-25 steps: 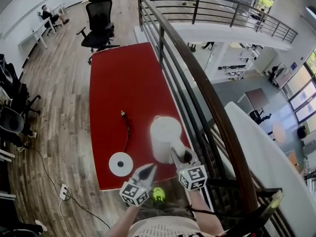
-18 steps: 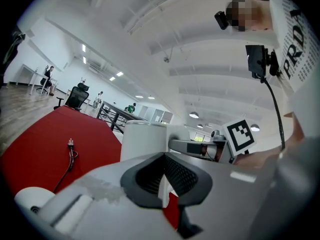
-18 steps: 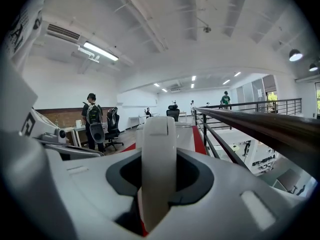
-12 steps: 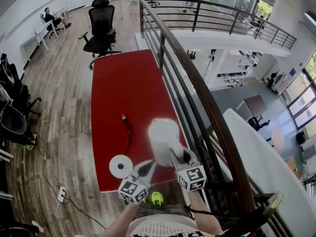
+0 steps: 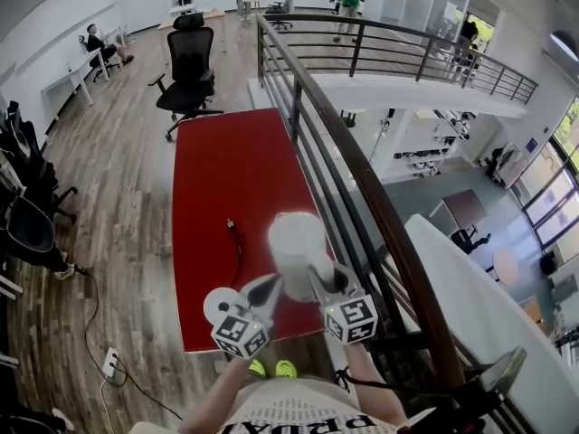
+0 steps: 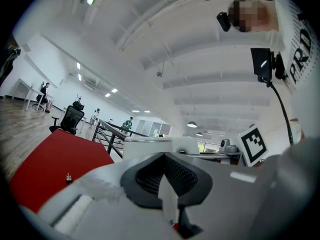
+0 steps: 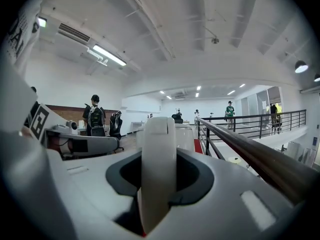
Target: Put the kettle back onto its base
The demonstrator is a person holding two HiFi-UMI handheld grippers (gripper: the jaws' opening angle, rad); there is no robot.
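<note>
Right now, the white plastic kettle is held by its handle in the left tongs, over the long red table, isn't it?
No, one detail is off: the right tongs, not the left, grip the white plastic kettle by its handle, as the right gripper view shows. It is indeed over the long red table.

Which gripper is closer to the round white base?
Left. The left gripper hangs just beside the base, overlapping it in the head view; the right gripper sits farther right, gripping the kettle by its handle.

Bright, even glow from ceiling strip lights (image 7: 108,55); heavy fisheye bending, black vignetted corners, soft blur on the kettle (image 5: 294,247).
</note>
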